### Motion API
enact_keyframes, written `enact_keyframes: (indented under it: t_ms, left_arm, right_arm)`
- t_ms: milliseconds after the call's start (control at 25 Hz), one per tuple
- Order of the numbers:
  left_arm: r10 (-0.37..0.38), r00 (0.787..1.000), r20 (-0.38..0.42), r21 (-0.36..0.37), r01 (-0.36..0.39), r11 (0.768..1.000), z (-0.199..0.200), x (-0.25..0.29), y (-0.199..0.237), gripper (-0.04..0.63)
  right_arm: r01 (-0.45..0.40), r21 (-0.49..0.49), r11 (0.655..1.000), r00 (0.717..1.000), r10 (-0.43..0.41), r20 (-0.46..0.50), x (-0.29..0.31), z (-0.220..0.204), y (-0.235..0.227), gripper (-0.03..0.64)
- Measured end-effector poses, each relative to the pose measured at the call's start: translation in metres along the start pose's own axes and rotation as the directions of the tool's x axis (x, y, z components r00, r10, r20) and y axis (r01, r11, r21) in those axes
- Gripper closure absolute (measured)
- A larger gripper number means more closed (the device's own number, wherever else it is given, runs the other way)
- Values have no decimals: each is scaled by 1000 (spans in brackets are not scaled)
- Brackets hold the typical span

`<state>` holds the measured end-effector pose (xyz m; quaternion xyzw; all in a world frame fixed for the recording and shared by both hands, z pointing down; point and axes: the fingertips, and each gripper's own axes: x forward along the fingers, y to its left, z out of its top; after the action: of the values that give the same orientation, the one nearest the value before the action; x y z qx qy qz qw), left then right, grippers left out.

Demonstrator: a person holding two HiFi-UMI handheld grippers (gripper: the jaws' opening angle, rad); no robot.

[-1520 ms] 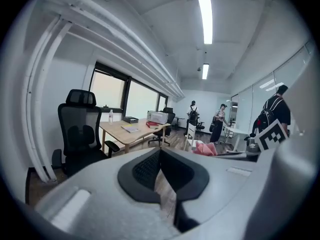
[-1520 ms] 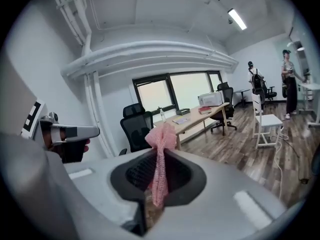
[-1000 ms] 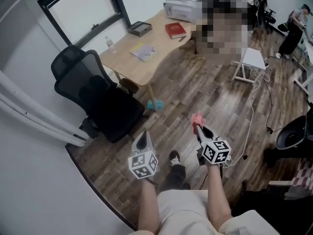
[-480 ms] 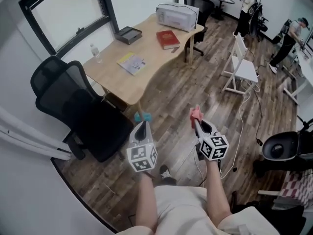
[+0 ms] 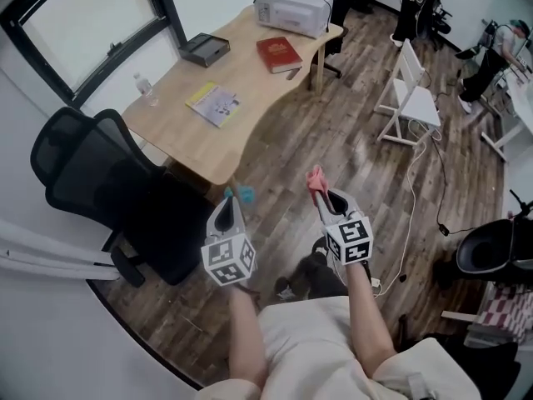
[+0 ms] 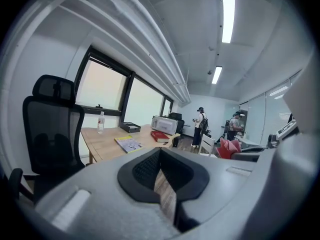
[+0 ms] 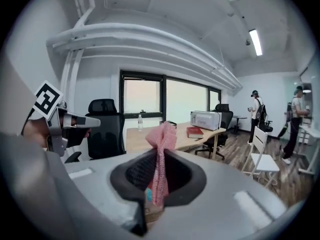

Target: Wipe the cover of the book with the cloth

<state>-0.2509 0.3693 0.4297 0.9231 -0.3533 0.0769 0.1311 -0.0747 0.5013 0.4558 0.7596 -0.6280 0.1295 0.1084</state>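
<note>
Chair [image 5: 100, 182] beside desk [image 5: 250, 86]; floor [image 5: 333, 140] open ahead.

Closed red book [image 5: 279, 54] lies on the desk [image 5: 250, 82]; pink cloth [image 5: 316, 182] is pinched in right gripper's [image 5: 326, 200] jaws.

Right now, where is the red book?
In the head view, top centre, the red book lies at the far end of the wooden table, just in front of the white machine.

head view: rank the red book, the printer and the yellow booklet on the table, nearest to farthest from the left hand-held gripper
From the left hand-held gripper:
1. yellow booklet, on the near part of the table, close to its curved edge.
2. red book, farther along, toward the far end.
3. printer, at the table's far end.
</note>
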Motion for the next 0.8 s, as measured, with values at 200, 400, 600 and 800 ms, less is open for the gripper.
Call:
enact_keyframes:
  t_ms: [200, 400, 600, 800]
  left_arm:
    - [38, 999, -8, -5, -38, 999, 5, 38, 22, 589]
    - [49, 999, -12, 55, -49, 997, 25, 87, 30, 589]
    - [100, 995, 15, 137, -101, 985, 64, 145, 33, 591]
    - [141, 989, 47, 114, -146, 983, 102, 206, 38, 591]
  right_arm:
    - [-11, 10, 1000, 1000, 11, 6, 40, 11, -19, 586]
    - [-37, 32, 999, 999, 36, 33, 96, 35, -55, 586]
    - [-84, 65, 994, 993, 79, 86, 157, 71, -92, 584]
    - [-138, 86, 987, 985, 128, 114, 217, 103, -138, 584]
